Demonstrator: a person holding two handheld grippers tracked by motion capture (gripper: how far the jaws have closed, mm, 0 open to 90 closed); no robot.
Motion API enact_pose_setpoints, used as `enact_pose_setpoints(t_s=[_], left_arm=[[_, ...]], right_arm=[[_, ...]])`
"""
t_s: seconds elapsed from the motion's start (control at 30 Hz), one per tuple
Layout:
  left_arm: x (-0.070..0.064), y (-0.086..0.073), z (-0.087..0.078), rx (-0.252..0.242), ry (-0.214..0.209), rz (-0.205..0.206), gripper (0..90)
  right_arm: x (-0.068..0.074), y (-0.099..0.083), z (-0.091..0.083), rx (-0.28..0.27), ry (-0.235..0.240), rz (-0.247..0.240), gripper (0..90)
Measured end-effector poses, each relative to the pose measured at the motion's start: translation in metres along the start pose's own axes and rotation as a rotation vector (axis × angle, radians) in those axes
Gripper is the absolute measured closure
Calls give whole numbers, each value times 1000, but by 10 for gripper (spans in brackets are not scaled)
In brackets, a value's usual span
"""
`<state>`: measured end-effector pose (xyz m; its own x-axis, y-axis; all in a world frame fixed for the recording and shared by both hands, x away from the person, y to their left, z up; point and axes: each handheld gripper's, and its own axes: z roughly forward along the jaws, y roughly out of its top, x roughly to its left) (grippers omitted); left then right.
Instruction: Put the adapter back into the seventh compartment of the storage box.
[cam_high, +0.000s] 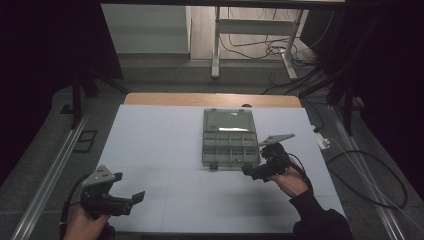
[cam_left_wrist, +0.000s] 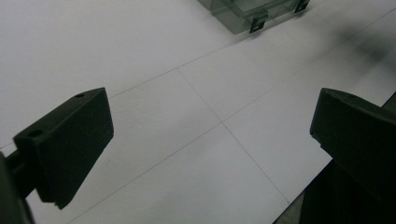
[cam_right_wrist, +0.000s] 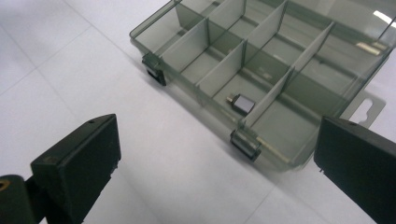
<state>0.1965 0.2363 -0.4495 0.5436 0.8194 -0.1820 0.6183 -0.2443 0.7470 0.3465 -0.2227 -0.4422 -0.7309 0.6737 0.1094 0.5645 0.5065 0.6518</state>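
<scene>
Smoky grey see-through organizer box (cam_high: 230, 139) on the white table (cam_high: 150, 150), a small silver-and-black piece (cam_right_wrist: 241, 103) inside, black claws (cam_high: 131, 199) around.

Organizer box (cam_right_wrist: 261, 70): see-through smoky-grey plastic, glossy, smooth; lid catches glare. Dividers same plastic; latches (cam_right_wrist: 246, 143) darker, opaque. Small part (cam_right_wrist: 242, 103) inside one compartment: looks like metal w/ shiny flat face. Table (cam_high: 165, 150) top: white, matt, smooth sheet w/ thin seam lines; far edge looks like wood. Right claw (cam_right_wrist: 219, 163) and left claw (cam_left_wrist: 210, 140): black matt plastic pads, faint scuffs. Plate (cam_high: 276, 138) on top of right claw: grey, dull. Sleeve (cam_high: 320, 220): dark cloth.
</scene>
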Motion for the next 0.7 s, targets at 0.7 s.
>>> enact_pose_setpoints(t_s=[0.7], left_arm=[[0,0,0,1,-3,1,0]], right_arm=[[4,-27,-31,-30,-8,13,0]])
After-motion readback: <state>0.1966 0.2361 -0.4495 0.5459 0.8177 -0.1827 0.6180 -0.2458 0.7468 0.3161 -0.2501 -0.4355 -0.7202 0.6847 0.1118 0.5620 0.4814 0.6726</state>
